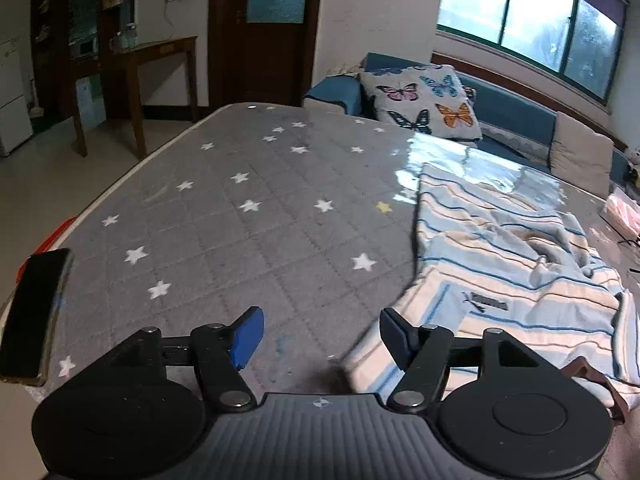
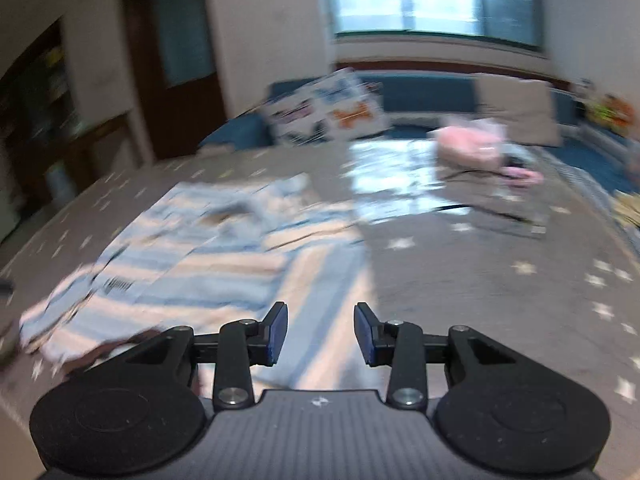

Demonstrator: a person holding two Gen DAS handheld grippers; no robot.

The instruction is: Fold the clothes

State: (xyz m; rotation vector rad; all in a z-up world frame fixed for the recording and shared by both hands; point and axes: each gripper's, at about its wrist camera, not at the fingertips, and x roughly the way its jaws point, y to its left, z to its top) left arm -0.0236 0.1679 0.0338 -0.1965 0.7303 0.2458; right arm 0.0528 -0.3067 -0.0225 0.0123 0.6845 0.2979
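Lying limp and light, the striped garment (image 1: 516, 264) is best pinched at its hem; left gripper (image 1: 322, 336) and right gripper (image 2: 321, 334) are held wide open, empty.

This is a lived-in room of a home. A blue sofa (image 1: 516, 114) with a butterfly-print cushion (image 1: 424, 98) runs under a wide window (image 1: 532, 20) at the upper right of the left wrist view. A dark wooden door (image 1: 266, 28) stands at top centre, with a wooden side table (image 1: 156, 56), shelves and a white fridge (image 1: 12, 92) at the upper left. A grey star-patterned mattress (image 1: 240, 208) fills the middle.
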